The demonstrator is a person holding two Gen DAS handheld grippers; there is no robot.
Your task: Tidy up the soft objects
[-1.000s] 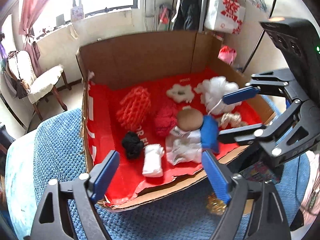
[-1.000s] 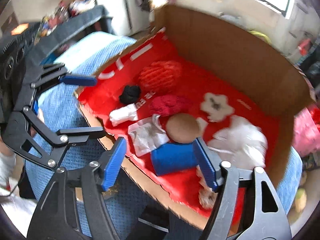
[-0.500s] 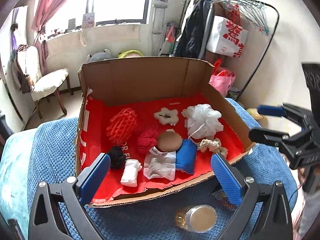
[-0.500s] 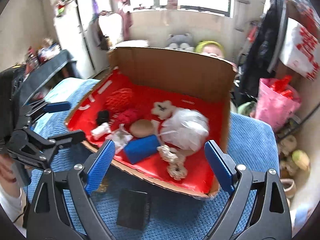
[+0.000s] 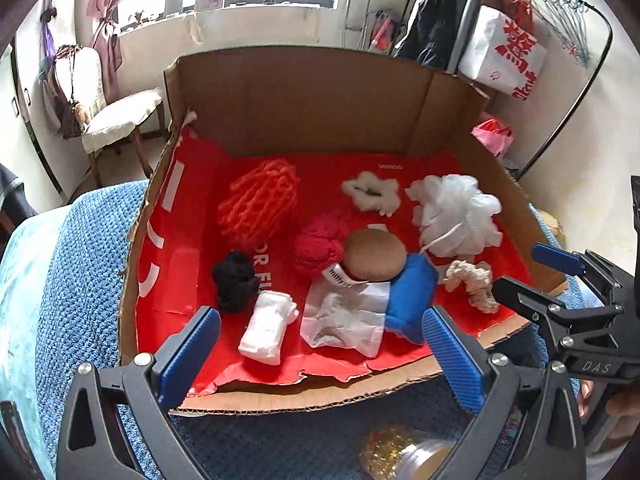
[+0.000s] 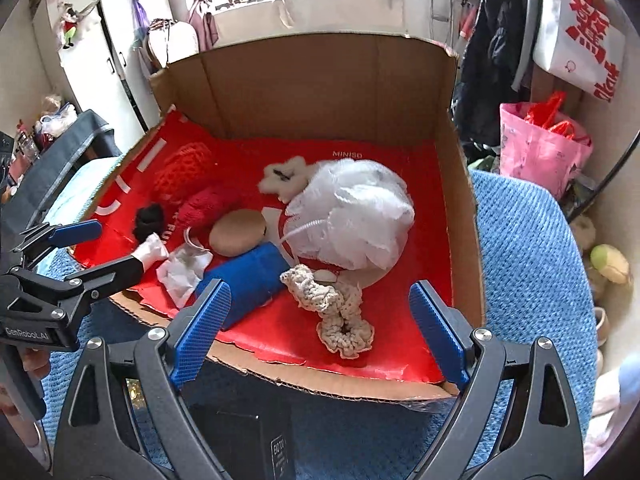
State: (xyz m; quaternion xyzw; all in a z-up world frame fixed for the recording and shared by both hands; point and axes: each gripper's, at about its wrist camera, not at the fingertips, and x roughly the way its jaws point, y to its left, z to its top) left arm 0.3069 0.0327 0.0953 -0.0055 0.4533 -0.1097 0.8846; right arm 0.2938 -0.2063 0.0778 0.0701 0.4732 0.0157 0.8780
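Left wrist view: the blue cushion point(image 5: 412, 296) lies near the front edge of the cardboard box point(image 5: 304, 100), its long axis running from near to far, far end touching the brown round pad point(image 5: 374, 254). White crumpled paper point(image 5: 346, 322) sits just left of it, a cream crocheted scrunchie point(image 5: 472, 282) to its right, a white mesh sponge point(image 5: 456, 214) beyond. The left gripper point(image 5: 320, 354) hangs over the near edge, jaws spread wide and empty. The right gripper point(image 6: 320, 334) likewise gapes, holding nothing, having just widened.

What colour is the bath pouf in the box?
White; the bath pouf shows best in the right wrist view.
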